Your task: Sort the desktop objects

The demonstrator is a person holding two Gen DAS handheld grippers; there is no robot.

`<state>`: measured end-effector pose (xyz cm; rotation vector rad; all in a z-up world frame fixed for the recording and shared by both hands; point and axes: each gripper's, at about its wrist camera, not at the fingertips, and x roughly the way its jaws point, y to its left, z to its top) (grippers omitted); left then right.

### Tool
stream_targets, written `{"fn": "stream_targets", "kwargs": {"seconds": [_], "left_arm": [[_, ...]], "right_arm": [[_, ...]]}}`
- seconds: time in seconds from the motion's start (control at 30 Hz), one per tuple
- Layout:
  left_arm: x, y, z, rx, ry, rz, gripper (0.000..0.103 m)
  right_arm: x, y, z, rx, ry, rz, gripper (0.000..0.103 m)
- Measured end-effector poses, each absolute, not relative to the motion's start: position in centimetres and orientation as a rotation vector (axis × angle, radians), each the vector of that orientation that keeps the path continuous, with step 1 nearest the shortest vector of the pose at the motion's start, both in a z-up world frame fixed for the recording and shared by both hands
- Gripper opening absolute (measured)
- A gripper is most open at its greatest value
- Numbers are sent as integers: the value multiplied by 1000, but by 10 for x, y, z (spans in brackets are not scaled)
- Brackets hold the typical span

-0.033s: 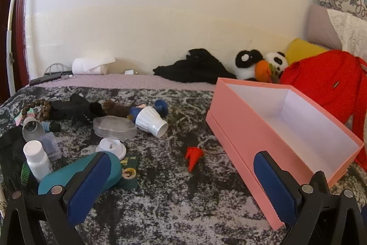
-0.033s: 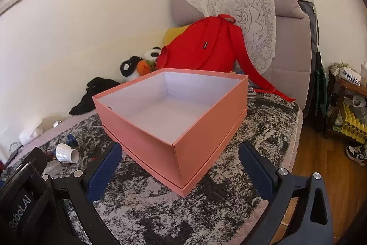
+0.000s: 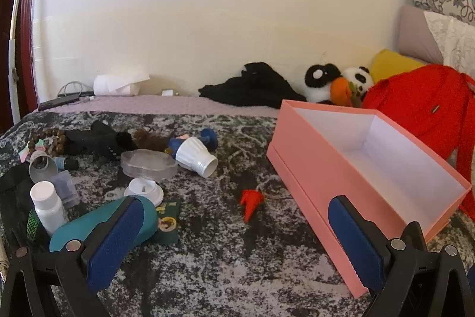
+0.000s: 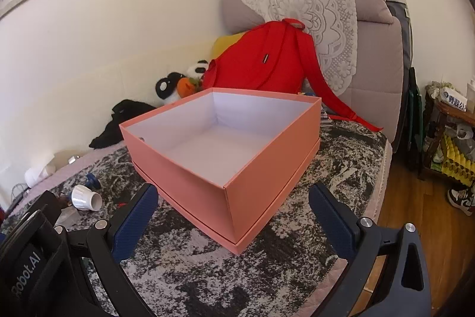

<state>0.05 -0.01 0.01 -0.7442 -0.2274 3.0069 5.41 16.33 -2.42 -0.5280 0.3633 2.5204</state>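
Note:
A pink box point(image 3: 308, 168) with a white inside stands open and empty on the patterned bed cover; it also shows in the right wrist view point(image 4: 184, 168). Loose items lie left of it: a small red cone point(image 3: 251, 202), a white cup on its side point(image 3: 196, 156), a clear lid point(image 3: 148, 164), a white bottle point(image 3: 47, 207), a teal case point(image 3: 89, 225), wooden beads point(image 3: 52, 140). My left gripper point(image 3: 234, 245) is open and empty, low over the cover before the cone. My right gripper point(image 4: 234, 219) is open and empty, facing the box's near corner.
A red backpack point(image 4: 267, 61), panda toys point(image 3: 335, 82), black cloth point(image 3: 255, 88) and pillows point(image 4: 311, 11) lie by the wall. A tissue roll point(image 3: 115, 83) and cables sit at the back left. The bed edge and wooden floor point(image 4: 415, 216) lie to the right.

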Motion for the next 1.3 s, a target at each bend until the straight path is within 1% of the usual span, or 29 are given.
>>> {"fn": "stream_targets", "kwargs": {"seconds": [0.1, 0.2, 0.27, 0.47, 1.3], "left_arm": [[3, -3, 0, -739, -243, 3003, 103], [6, 2, 0, -732, -198, 3017, 103], [-1, 2, -1, -766, -207, 3014, 103], [0, 2, -3, -752, -202, 3026, 103], [-1, 4, -3, -755, -196, 3039, 103]], "right_arm": [[53, 163, -23, -549, 368, 2514, 103], [53, 162, -22, -570, 374, 2507, 103], [52, 161, -22, -582, 376, 2503, 103], [55, 162, -28, -547, 368, 2515, 103], [50, 166, -28, -585, 391, 2511, 103]]}}
